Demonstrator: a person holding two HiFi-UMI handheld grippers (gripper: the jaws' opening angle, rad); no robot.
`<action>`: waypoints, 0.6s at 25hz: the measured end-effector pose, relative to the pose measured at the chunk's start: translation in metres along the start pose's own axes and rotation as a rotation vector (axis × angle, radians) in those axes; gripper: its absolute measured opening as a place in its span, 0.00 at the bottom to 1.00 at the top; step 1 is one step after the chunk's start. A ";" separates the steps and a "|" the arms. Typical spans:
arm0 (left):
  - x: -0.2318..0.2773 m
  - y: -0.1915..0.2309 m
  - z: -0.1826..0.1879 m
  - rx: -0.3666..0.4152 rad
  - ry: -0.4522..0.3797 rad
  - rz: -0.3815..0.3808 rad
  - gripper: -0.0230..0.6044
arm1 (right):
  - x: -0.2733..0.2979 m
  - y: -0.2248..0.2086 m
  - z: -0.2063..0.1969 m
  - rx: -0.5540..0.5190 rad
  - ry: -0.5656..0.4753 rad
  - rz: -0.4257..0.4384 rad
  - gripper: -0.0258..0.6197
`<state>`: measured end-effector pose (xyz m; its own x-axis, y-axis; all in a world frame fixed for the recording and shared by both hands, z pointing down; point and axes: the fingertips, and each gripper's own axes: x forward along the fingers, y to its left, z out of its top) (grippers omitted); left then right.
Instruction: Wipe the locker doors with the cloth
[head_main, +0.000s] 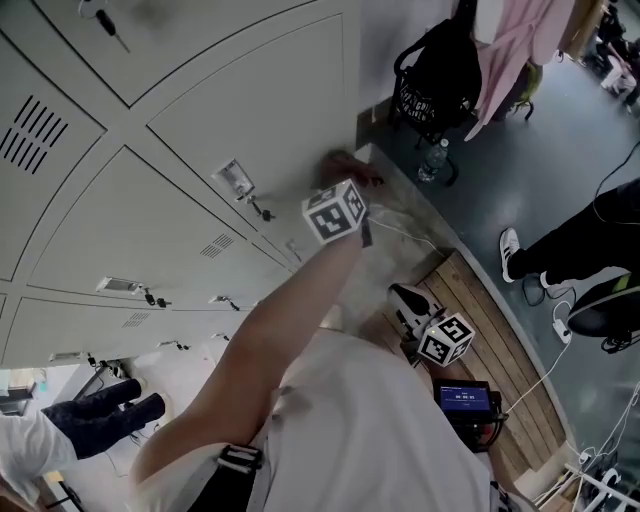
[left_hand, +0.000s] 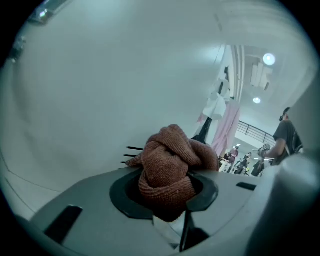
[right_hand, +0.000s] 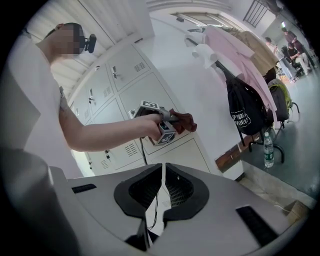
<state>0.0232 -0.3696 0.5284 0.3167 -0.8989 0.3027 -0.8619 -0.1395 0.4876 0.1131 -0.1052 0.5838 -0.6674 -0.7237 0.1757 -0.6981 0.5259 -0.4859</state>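
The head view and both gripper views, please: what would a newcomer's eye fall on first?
First, the bunched reddish-brown knitted cloth, clamped in the left claw and held up to a pale grey metal locker door. Next, the right claw, shut and empty, held low. Beyond, a black backpack hangs under pink clothing at the head view's upper right.

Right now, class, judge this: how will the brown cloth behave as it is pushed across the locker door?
The cloth bunches in soft knit folds in the left gripper, jaws shut on it, so it is probably floppy and light. Its fuzzy weave likely drags rather than slips on the smooth locker door.
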 end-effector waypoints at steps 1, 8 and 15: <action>-0.010 0.009 0.004 0.012 -0.018 0.027 0.22 | 0.003 0.002 0.000 -0.003 0.003 0.013 0.09; -0.087 0.059 0.016 0.061 -0.102 0.123 0.22 | 0.024 0.020 -0.009 -0.015 0.050 0.117 0.09; -0.155 0.132 0.007 0.090 -0.118 0.252 0.22 | 0.040 0.037 -0.017 -0.031 0.097 0.199 0.09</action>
<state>-0.1426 -0.2514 0.5403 0.0445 -0.9512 0.3053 -0.9407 0.0630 0.3333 0.0561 -0.1075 0.5879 -0.8134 -0.5589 0.1614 -0.5571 0.6685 -0.4927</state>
